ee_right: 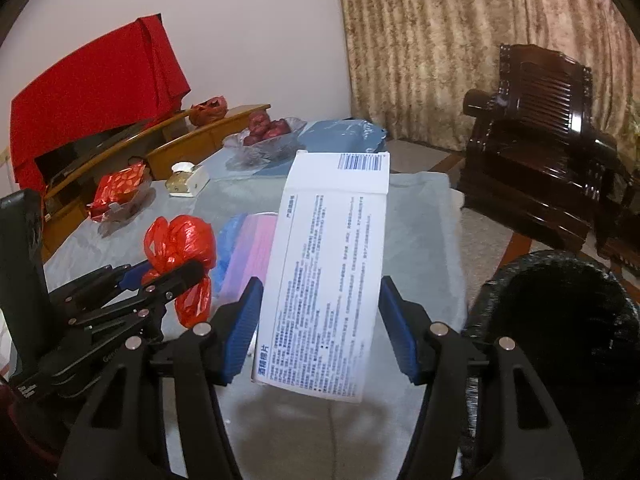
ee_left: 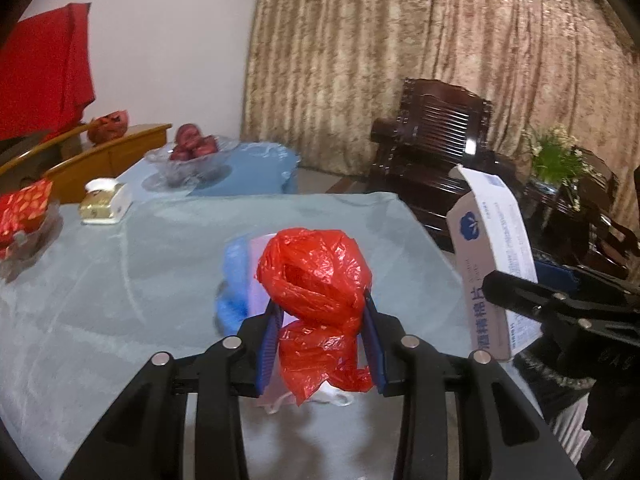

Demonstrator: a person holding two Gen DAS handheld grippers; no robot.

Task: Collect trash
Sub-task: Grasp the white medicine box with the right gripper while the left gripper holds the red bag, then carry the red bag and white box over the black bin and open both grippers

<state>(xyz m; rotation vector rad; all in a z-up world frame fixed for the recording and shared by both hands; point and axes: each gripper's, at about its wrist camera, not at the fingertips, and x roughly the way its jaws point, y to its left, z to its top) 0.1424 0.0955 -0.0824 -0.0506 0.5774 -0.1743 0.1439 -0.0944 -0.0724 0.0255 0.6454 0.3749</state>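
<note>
1. The left gripper (ee_left: 320, 320) pinches a crumpled red bag (ee_left: 316, 280) between its blue pads (ee_left: 267, 344). The bag bulges above the jaws and a tail hangs below them, clear of the table (ee_left: 120, 280).
2. The right gripper (ee_right: 316, 320) has a white box (ee_right: 328, 272) between its pads (ee_right: 240, 332). The box stands on end, printed face to the camera, flap open at the top. The left pad sits against its edge; a narrow gap seems to show at the right pad, so I cannot tell whether the grip is firm or loosening.
3. Both pieces of trash are held up off the table, probably so they can be carried across in one trip.
4. A black bin (ee_right: 560, 320) gapes just right of the right gripper, beside the table; that is the likely drop point, and the box is already close to its rim.
5. More litter lies on the table beyond the grippers: a pink-and-blue packet (ee_right: 248, 248), partly hidden.
6. Farther off sit a glass fruit bowl (ee_left: 188, 160), a gold-and-white box (ee_left: 104, 204) and a red packet (ee_left: 24, 208); these look like household things, not trash.
7. A dark wooden chair (ee_right: 540, 140) and curtain (ee_left: 400, 40) stand behind.
</note>
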